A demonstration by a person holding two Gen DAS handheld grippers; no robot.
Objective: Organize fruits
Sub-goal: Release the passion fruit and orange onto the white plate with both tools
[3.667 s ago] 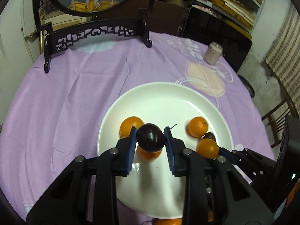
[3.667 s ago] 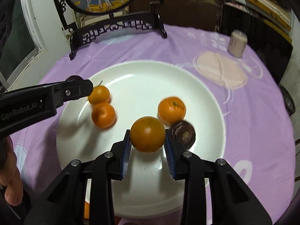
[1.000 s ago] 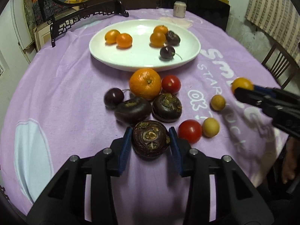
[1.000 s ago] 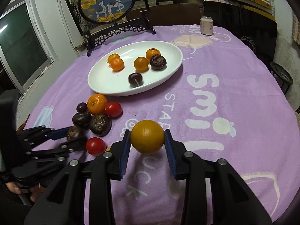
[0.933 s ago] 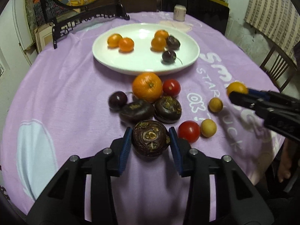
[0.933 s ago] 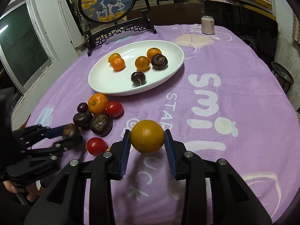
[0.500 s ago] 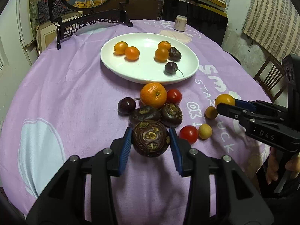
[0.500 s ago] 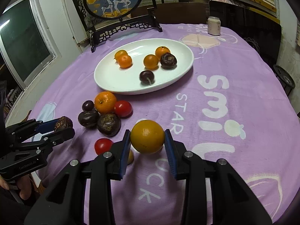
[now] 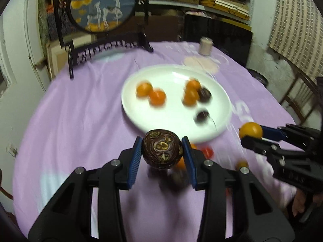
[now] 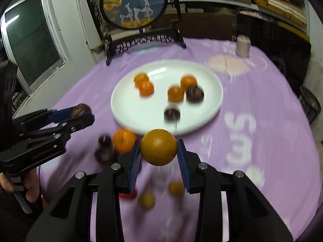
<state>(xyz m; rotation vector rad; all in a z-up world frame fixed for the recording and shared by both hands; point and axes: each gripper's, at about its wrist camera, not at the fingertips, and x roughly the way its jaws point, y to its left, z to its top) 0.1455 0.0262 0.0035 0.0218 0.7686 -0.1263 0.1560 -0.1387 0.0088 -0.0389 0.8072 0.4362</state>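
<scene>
My left gripper (image 9: 161, 154) is shut on a dark purple wrinkled fruit (image 9: 161, 149), held above the purple cloth short of the white plate (image 9: 141, 117). My right gripper (image 10: 159, 151) is shut on a yellow-orange round fruit (image 10: 158, 147), also in the air before the white plate (image 10: 216, 100). Each gripper shows in the other's view: the right gripper (image 9: 252, 135) at the right, the left gripper (image 10: 80, 113) at the left. The plate holds several small oranges (image 10: 144, 85) and two dark fruits (image 10: 194, 94). Loose fruits lie on the cloth below the grippers, blurred.
A large orange (image 10: 124, 140) and dark fruits (image 10: 105, 153) lie left of my right gripper. A carved black stand with a round painted screen (image 10: 133, 6) stands at the table's far side. A small jar (image 10: 243, 45) stands far right. A hand (image 10: 30, 183) grips the left handle.
Both grippers have risen and moved toward the plate with their fruits. The loose fruits on the cloth have slipped down under the fingers in both views.
</scene>
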